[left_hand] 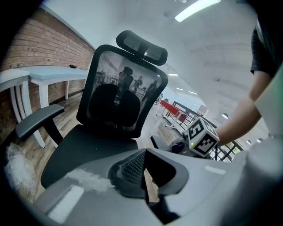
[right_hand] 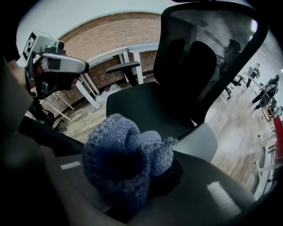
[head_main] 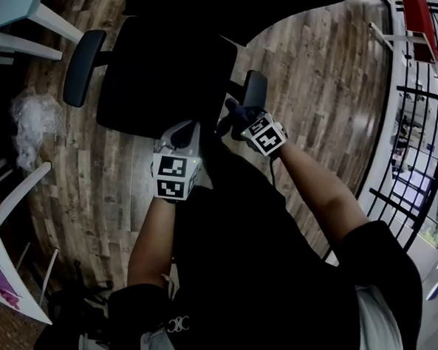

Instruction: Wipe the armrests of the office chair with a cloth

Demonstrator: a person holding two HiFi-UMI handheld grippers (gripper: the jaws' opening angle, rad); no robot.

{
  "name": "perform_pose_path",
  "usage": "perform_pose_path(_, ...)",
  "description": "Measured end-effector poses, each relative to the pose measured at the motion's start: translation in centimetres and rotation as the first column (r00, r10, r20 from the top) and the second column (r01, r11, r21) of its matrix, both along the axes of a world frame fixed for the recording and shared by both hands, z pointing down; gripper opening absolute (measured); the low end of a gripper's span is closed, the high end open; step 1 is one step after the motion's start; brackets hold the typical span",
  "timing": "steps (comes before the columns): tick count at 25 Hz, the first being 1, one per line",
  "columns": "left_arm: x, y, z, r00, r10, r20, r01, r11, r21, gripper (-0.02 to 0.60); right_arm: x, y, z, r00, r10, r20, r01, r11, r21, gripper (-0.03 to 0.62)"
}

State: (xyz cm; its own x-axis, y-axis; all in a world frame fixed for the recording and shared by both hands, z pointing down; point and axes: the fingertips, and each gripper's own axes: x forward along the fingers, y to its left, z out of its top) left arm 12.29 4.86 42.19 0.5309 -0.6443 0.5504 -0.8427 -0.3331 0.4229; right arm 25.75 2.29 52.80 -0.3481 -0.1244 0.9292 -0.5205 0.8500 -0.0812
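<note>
One blue knitted cloth [right_hand: 128,163], bunched into a lump, is clamped in the right gripper [head_main: 234,112] fingers. It is just beside the right armrest [head_main: 254,91] of the single office chair [head_main: 161,78], which has two; the left armrest [head_main: 83,68] is well apart. The left gripper [left_hand: 143,170] fingers are pressed together, empty.

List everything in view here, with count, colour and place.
Office chair: one, black, straight ahead.
Armrests: two, dark, one on each side of the chair.
Cloth: one, blue knit, bunched in the right tongs.
Tables: two, pale, at left.
Plastic wrap: one crumpled heap, clear, at left under the tables.
Railing: one, black, at right.
Left tongs: one, grey, shut, empty.
Right tongs: one, shut on cloth, beside the right armrest.
</note>
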Motion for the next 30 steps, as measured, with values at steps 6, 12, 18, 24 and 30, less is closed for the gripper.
perform_pose_path(6,0.7,-1.5,-0.3,0.999,-0.035,0.017,0.035,0.999,-0.007,0.006,1.2,-5.6,-0.3,1.0,-0.001,-0.01,0.001,0.998,0.064,0.051)
perform_pose_path(12,1.3,-1.9,-0.1,0.998,-0.053,0.044,0.054,0.998,-0.026,0.006,1.5,-10.4,-0.1,1.0,0.007,0.005,-0.008,0.994,0.106,0.051)
perform_pose_path(18,2.6,-2.0,0.2,0.996,-0.036,0.077,0.04,0.998,-0.045,0.006,2.7,-14.6,-0.3,0.997,0.068,0.032,-0.072,0.987,0.141,0.051)
perform_pose_path(24,4.5,-2.5,0.2,0.995,0.006,0.101,-0.001,0.999,-0.049,0.006,5.6,-16.8,-0.1,0.98,0.188,0.056,-0.195,0.97,0.146,0.051)
perform_pose_path(30,6.5,-3.1,-0.1,0.99,0.058,0.125,-0.051,0.997,-0.059,0.006,8.6,-15.9,0.3,0.956,0.275,0.102,-0.286,0.951,0.117,0.049)
